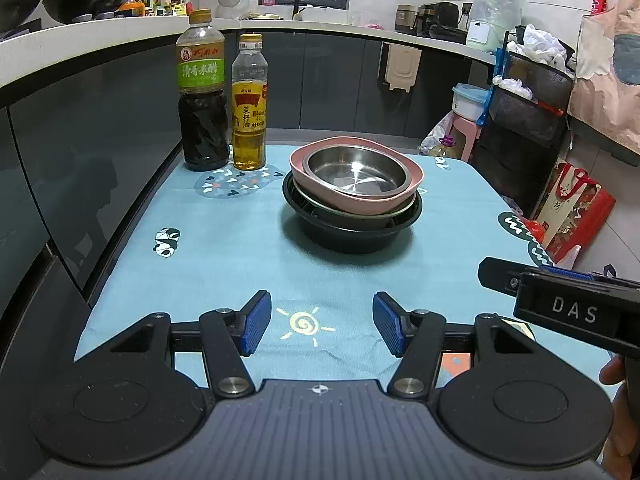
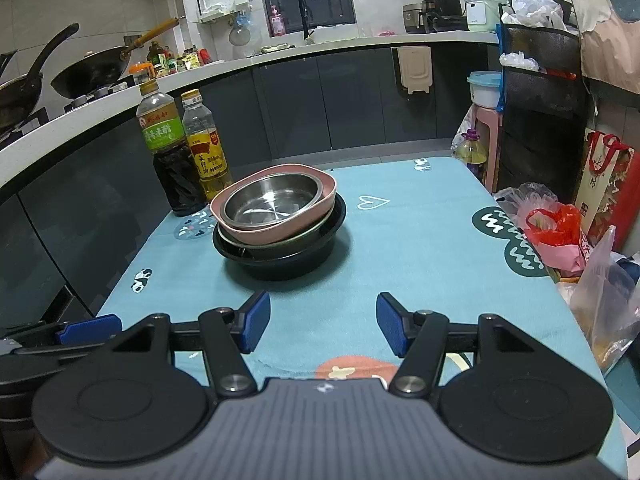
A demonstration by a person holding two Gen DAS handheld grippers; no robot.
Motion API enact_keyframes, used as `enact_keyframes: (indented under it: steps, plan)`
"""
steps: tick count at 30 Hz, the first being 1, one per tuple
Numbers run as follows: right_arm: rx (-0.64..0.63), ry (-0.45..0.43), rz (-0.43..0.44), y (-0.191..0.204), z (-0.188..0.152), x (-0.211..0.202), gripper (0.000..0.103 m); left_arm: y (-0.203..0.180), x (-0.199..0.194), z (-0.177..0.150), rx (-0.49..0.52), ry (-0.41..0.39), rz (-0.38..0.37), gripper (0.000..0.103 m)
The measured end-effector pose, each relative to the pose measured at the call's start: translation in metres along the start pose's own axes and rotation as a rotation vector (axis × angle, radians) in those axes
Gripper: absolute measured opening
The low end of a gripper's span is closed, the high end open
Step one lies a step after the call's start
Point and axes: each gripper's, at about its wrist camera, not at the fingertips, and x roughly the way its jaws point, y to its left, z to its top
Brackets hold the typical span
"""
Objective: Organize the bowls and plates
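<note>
Left wrist view, left gripper (image 1: 320, 326) jaws apart over teal tablecloth (image 1: 240, 240), right gripper (image 2: 322, 326) likewise apart, its body lettered "DAS", stacked bowls (image 1: 352, 196), green-labelled vinegar bottle (image 1: 202, 92) reading 清香米醋.

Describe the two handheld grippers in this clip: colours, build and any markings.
The left gripper and the right gripper share one build: black linkage arms with silver pivot bolts, two round black discs beside a ribbed grey body, and fingers tipped with ribbed blue pads. In the left wrist view, the right gripper's side carries white "DAS" lettering. No cables show.
</note>
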Motion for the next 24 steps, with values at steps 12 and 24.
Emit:
enact_keyframes:
  steps: [12, 24]
  plan:
    - [0.003, -0.003, -0.007, 0.0005, -0.0030, -0.0013, 0.041, 0.0002, -0.0016, -0.0025, -0.001, -0.007, 0.002, 0.054]
    - [-0.004, -0.004, -0.005, 0.0042, -0.0064, -0.0035, 0.041, 0.0030, -0.0043, -0.0046, -0.018, -0.008, 0.015, 0.054]
